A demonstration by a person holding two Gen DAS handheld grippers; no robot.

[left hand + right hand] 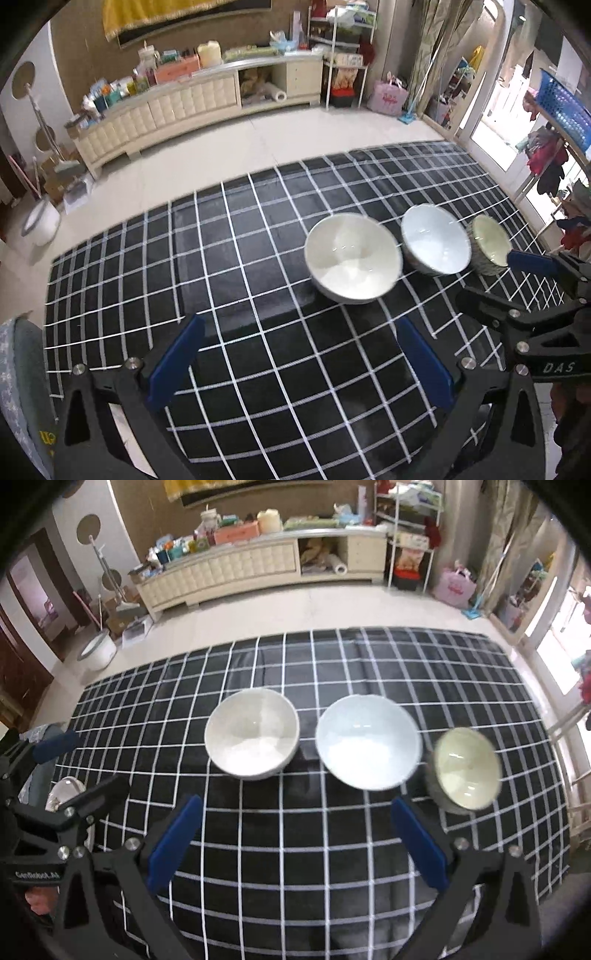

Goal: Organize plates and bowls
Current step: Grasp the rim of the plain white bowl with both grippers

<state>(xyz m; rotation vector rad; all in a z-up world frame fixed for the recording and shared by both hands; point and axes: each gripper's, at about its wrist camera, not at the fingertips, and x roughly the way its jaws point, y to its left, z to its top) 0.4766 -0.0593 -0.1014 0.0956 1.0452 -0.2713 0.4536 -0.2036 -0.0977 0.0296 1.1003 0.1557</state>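
Observation:
Three empty bowls stand in a row on a black checked cloth (332, 849): a white bowl (252, 738) at left, a pale blue bowl (368, 742) in the middle, a smaller greenish bowl (466, 768) with a dark patterned outside at right. They also show in the left wrist view: white (352, 258), pale blue (436, 239), greenish (489, 245). My left gripper (299, 363) is open and empty, short of the white bowl. My right gripper (295, 843) is open and empty, short of the gap between the white and blue bowls.
The cloth (258, 295) covers the whole table. My right gripper's body (532, 295) reaches in from the right beside the greenish bowl. A clear glass plate (62, 794) shows at the table's left edge. A cream cabinet (258, 565) stands across the floor.

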